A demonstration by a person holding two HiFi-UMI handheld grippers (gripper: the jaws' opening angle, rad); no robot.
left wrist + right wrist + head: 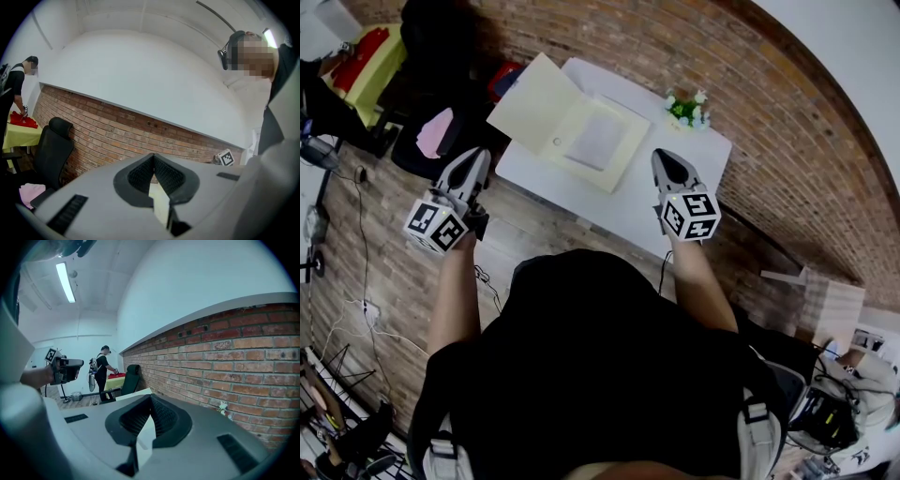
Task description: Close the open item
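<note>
left tongs [472, 161] and right tongs [668, 161] both clenched, nothing in either. Open folder [572, 127] lies flat on table [652, 202], ahead and between them, untouched.

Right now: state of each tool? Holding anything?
Left tool: closed, holding nothing.
Right tool: closed, holding nothing.

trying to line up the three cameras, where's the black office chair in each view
Head view: the black office chair is at the top left, partly in shadow.
Left gripper view: the chair stands at the left edge, in front of the brick wall.
Right gripper view: the chair is small and far off, just left of centre.
Shared landmark: the brick wall, which runs behind the chair in all three views.
</note>
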